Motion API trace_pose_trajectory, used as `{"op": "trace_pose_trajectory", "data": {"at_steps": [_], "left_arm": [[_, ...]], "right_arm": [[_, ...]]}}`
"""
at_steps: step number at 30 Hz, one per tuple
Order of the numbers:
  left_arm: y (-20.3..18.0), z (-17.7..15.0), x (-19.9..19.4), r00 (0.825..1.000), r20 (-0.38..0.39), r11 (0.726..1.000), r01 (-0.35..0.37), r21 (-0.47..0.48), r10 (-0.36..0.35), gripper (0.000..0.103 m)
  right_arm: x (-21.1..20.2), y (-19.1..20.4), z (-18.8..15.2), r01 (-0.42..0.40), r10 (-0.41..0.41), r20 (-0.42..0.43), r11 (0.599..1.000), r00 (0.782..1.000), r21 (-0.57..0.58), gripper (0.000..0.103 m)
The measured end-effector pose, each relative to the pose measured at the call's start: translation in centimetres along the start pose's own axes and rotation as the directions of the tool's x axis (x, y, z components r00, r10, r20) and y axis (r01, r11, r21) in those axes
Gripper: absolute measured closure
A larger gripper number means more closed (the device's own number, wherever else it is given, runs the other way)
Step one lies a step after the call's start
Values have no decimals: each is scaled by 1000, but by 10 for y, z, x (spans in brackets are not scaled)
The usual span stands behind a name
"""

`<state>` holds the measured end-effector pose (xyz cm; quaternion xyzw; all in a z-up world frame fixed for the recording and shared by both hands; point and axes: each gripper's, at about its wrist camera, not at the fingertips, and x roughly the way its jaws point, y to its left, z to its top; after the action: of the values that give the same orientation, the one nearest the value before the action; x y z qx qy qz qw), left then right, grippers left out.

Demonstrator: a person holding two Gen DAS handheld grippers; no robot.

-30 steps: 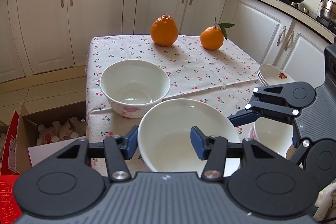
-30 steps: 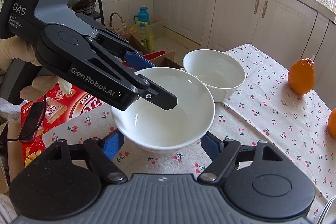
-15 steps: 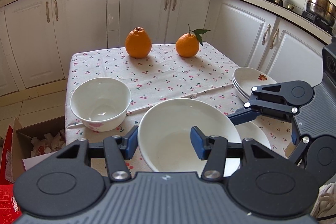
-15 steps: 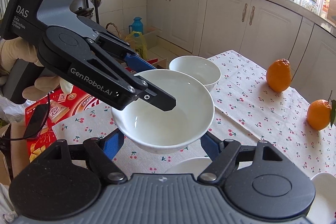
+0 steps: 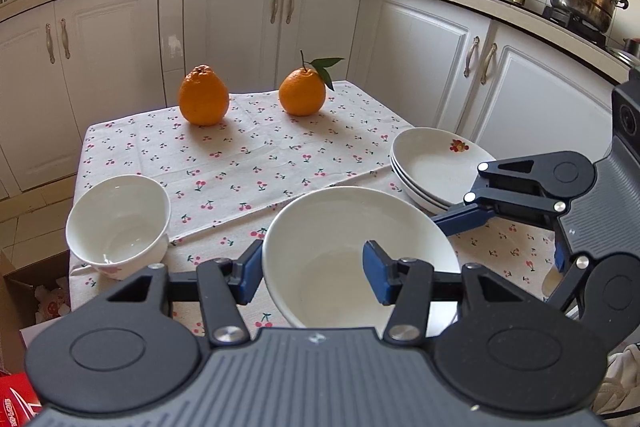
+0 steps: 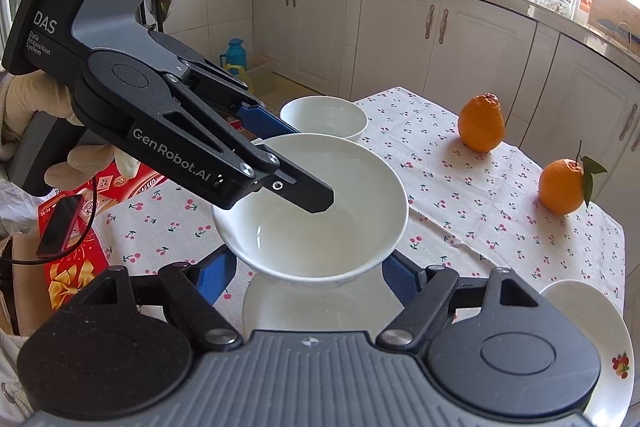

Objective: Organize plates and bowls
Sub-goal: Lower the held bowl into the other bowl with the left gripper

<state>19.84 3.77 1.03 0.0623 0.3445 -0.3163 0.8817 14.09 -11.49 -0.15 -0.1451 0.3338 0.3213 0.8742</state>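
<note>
The large bowl hangs between my claws: left claw pinches its rim, right claw cradles its sides.

Left gripper is pointing forward and downward, its blue pads clamping the near rim of the large white bowl, one finger inside and one outside. Right gripper is reaching in from the opposite side, its pads bracketing the bowl's lower wall. A gloved hand is gripping the left gripper's handle.
</note>
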Motion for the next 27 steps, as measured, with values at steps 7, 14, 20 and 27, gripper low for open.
{"op": "trace_pose_trajectory", "data": {"at_steps": [7, 14, 20, 27], "left_arm": [[-12, -2, 14, 999, -19, 1000, 31, 2, -31, 51], [-20, -9, 25, 998, -39, 999, 51, -2, -51, 51], [-23, -12, 30, 997, -55, 998, 60, -5, -60, 51], [-26, -15, 33, 996, -67, 998, 55, 11, -54, 51]], "right_arm": [[-8, -8, -14, 18, -18, -17, 1000, 1000, 21, 20], [-10, -11, -27, 15, -13, -33, 998, 999, 57, 20], [-10, -13, -33, 10, -6, -46, 998, 999, 69, 19], [-6, -14, -37, 2, 3, -62, 997, 998, 80, 19]]}}
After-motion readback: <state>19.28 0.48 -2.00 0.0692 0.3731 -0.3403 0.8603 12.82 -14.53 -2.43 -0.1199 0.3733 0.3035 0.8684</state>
